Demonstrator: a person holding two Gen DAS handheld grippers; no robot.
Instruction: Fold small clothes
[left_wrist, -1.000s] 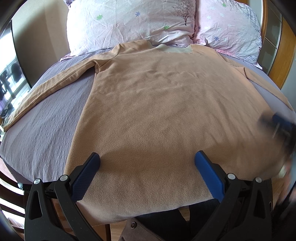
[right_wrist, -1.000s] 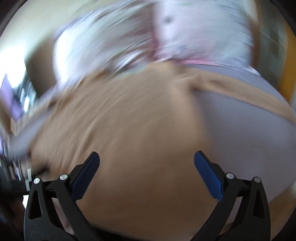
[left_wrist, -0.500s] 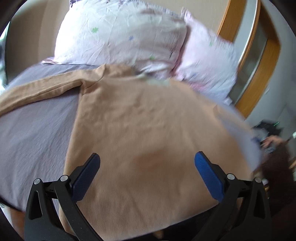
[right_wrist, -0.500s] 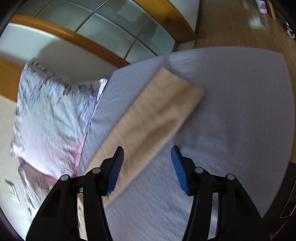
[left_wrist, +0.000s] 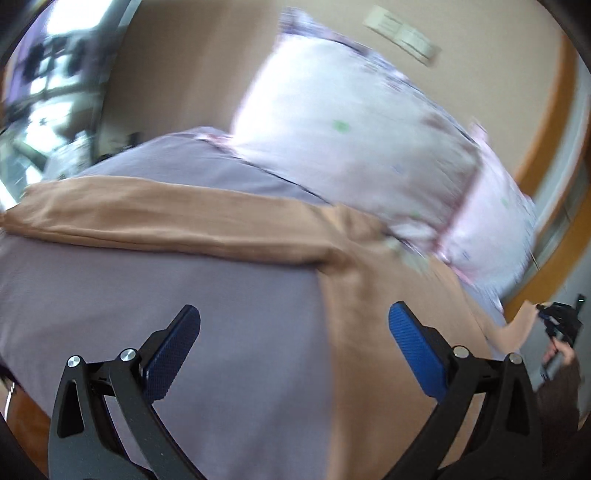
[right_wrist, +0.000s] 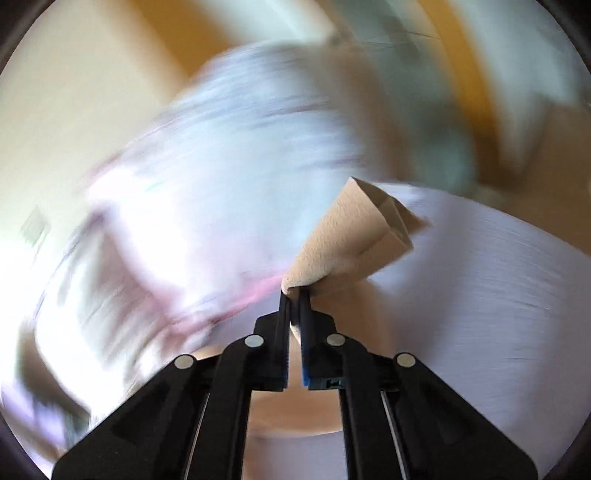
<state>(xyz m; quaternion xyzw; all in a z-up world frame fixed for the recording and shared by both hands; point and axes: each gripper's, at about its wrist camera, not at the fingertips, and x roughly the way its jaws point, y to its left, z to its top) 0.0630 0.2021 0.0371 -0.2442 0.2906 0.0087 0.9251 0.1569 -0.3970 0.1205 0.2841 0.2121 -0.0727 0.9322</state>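
Left wrist view: left gripper (left_wrist: 293, 334) hangs over the bed, jaws spread wide, nothing between them. Tan long-sleeve shirt (left_wrist: 373, 325) lies flat on the grey-lilac bedsheet (left_wrist: 184, 295). Its left sleeve (left_wrist: 159, 221) runs out toward 9 o'clock, and the body fills the frame from centre down to 5 o'clock. The blue pad (left_wrist: 415, 349) at 4 o'clock sits over shirt fabric; the other pad, at 8 o'clock, is over bare sheet. Contact with the cloth can't be judged.

Right wrist view shows what the left one doesn't: right gripper (right_wrist: 294, 295) has its jaws pressed together, pinching the cuff (right_wrist: 354, 236) of the shirt's other sleeve. The cuff is lifted off the sheet and fans out toward 1 o'clock, with its open end visible.

Surroundings: two floral pillows (left_wrist: 354, 147) at 12–2 o'clock at the head of the bed, touching the shirt's collar area. Wall plate (left_wrist: 402, 35) above them. Orange wood trim (left_wrist: 550, 122) at 2–3 o'clock. At 3–4 o'clock, the person's forearm and the other gripper (left_wrist: 559, 317), small and cut off at the rim.

Hard to read: the right wrist view is heavily motion-blurred, and only the gripper and cuff are sharp. Pillows there are a white-pink smear. The collar is blurred in the left view.
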